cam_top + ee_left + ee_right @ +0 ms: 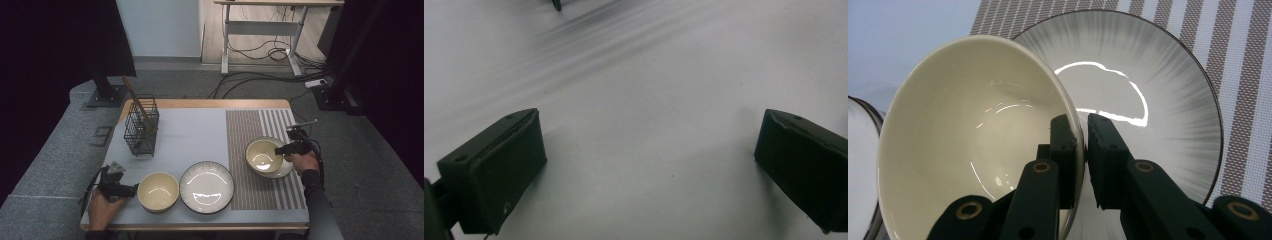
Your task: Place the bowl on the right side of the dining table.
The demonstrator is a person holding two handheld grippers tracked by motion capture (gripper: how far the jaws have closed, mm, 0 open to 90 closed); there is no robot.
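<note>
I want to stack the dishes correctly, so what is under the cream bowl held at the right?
Under the cream ceramic bowl, which the right tool grips by the rim, is a round white plate with a dark rim on the striped placemat. The bowl covers the plate's left part.

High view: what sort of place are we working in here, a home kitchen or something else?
Probably a lab or studio staged as a dining setup, not a kitchen. The table stands on grey carpet between dark curtains, with loose cables on the floor and an adjustable desk frame behind it.
</note>
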